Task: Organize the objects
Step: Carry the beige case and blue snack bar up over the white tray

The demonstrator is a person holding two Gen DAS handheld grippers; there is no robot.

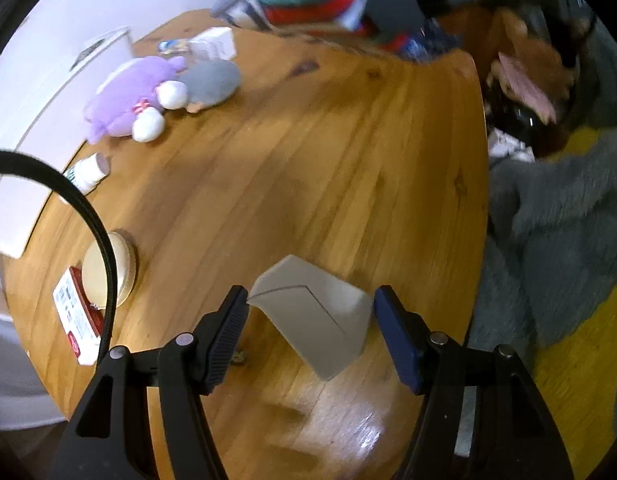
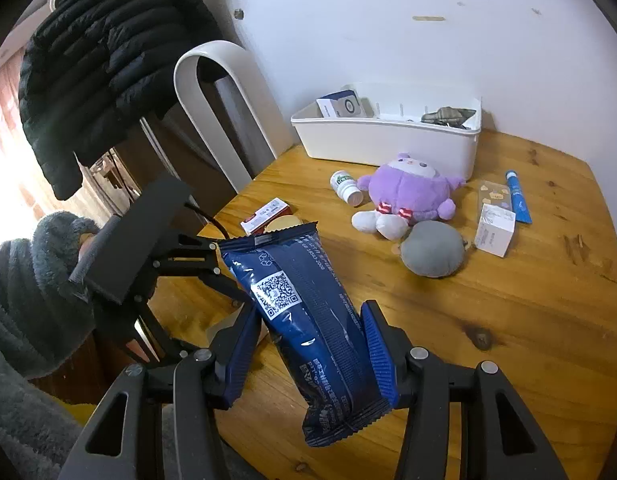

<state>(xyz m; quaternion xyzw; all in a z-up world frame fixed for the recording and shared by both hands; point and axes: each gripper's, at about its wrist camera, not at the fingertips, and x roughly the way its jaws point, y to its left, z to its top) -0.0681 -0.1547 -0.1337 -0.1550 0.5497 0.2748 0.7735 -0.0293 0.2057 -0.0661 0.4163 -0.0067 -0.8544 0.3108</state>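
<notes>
My right gripper (image 2: 310,344) is shut on a dark blue snack packet (image 2: 308,320) and holds it above the wooden table (image 2: 508,320). My left gripper (image 1: 310,312) holds a grey box (image 1: 312,316) between its jaws, tilted above the table (image 1: 308,160); it also shows at the left of the right wrist view (image 2: 196,264). A white bin (image 2: 388,140) with a small box and a grey item stands by the wall. In front of it lie a purple plush toy (image 2: 408,196), a grey pouch (image 2: 432,248), a white bottle (image 2: 346,186), a white carton (image 2: 494,230) and a blue tube (image 2: 518,196).
A red and white box (image 1: 74,316) and a round cream tin (image 1: 108,268) lie at the table's left edge. A white chair (image 2: 216,108) with a black jacket (image 2: 104,64) stands beside the table. A dog (image 1: 528,76) is beyond the far edge.
</notes>
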